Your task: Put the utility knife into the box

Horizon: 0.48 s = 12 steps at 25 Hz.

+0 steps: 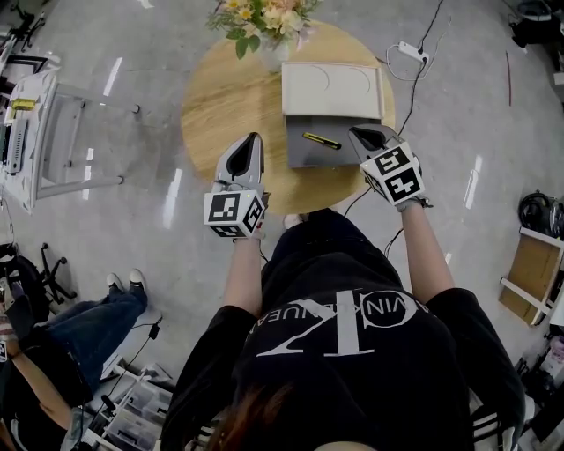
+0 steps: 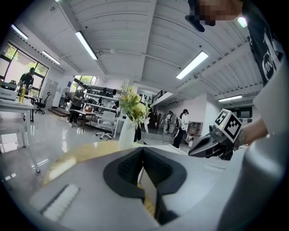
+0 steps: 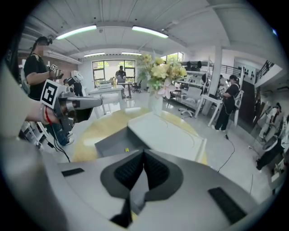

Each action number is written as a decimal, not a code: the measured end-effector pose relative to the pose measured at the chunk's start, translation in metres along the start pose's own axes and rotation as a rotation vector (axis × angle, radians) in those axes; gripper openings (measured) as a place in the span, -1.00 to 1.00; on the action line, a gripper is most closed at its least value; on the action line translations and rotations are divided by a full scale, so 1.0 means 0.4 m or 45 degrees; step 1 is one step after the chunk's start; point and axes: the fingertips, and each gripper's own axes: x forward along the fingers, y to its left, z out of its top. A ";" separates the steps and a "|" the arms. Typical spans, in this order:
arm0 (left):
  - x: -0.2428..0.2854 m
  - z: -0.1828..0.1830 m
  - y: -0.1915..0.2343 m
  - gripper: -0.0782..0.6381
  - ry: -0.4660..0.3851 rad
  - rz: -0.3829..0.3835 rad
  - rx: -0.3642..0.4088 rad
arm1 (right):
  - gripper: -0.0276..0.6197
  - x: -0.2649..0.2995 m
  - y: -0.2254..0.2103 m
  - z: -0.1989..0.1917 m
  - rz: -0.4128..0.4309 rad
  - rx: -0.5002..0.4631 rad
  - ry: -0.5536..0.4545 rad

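Note:
A yellow and black utility knife (image 1: 322, 140) lies inside the grey base of the box (image 1: 300, 157) on the round wooden table (image 1: 225, 97). The box's cream lid (image 1: 332, 91) lies open behind the base. My left gripper (image 1: 256, 136) is shut and empty, hovering over the table just left of the box. My right gripper (image 1: 355, 132) is also shut and empty, at the box's right front corner. In the right gripper view a small yellow bit of the knife (image 3: 127, 150) shows in the base (image 3: 108, 143), just beyond my shut gripper (image 3: 144, 155). The left gripper view shows my shut gripper (image 2: 143, 151).
A vase of flowers (image 1: 264, 19) stands at the table's far edge, behind the lid. A white rack (image 1: 44, 132) is on the floor to the left, and a seated person (image 1: 53, 335) at lower left. A power strip (image 1: 411, 51) and cables lie to the right.

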 end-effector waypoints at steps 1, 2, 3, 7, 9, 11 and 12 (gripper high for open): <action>0.000 0.003 -0.002 -0.75 -0.001 0.000 0.003 | -0.87 -0.008 -0.001 0.004 -0.007 -0.011 -0.019; 0.000 0.007 -0.005 -0.75 -0.003 -0.002 0.007 | -0.87 -0.016 -0.002 0.007 -0.015 -0.020 -0.036; -0.001 0.013 -0.008 -0.75 -0.007 -0.003 0.010 | -0.87 -0.024 -0.003 0.012 -0.023 -0.026 -0.056; -0.007 0.039 -0.014 -0.75 -0.028 -0.004 0.023 | -0.87 -0.056 -0.012 0.037 -0.058 -0.021 -0.142; -0.011 0.053 -0.015 -0.75 -0.042 -0.002 0.027 | -0.87 -0.071 -0.020 0.047 -0.074 -0.014 -0.179; -0.012 0.067 -0.014 -0.75 -0.057 0.004 0.034 | -0.87 -0.083 -0.028 0.062 -0.080 -0.004 -0.223; -0.013 0.074 -0.012 -0.75 -0.063 0.009 0.037 | -0.87 -0.087 -0.032 0.069 -0.082 0.004 -0.244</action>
